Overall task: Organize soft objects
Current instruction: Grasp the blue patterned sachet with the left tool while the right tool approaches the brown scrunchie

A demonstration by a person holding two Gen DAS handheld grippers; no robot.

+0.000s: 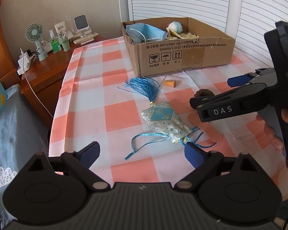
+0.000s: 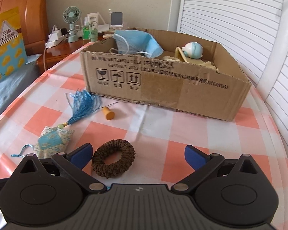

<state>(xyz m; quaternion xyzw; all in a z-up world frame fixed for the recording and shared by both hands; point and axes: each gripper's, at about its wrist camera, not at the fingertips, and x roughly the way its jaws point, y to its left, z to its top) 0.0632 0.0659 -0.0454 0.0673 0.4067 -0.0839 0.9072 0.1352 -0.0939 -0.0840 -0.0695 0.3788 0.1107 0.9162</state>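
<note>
Two grippers: both spread open, holding nothing.
Left gripper (image 1: 142, 153): hovers near the sachet (image 1: 164, 122), whose blue tassel (image 1: 144, 88) points toward the far box.
Right gripper (image 2: 138, 154): low over the checked cloth (image 2: 220, 134); brown scrunchie (image 2: 113, 158) lies between its fingers, just beside the left one.
Cardboard box (image 2: 182, 88): far side, holding a blue mask (image 2: 138, 42) and a small plush toy (image 2: 192, 49).
Small orange peg (image 2: 109, 114): right of the tassel.

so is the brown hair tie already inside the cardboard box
No, the brown hair tie lies on the checked cloth outside the cardboard box.
</note>
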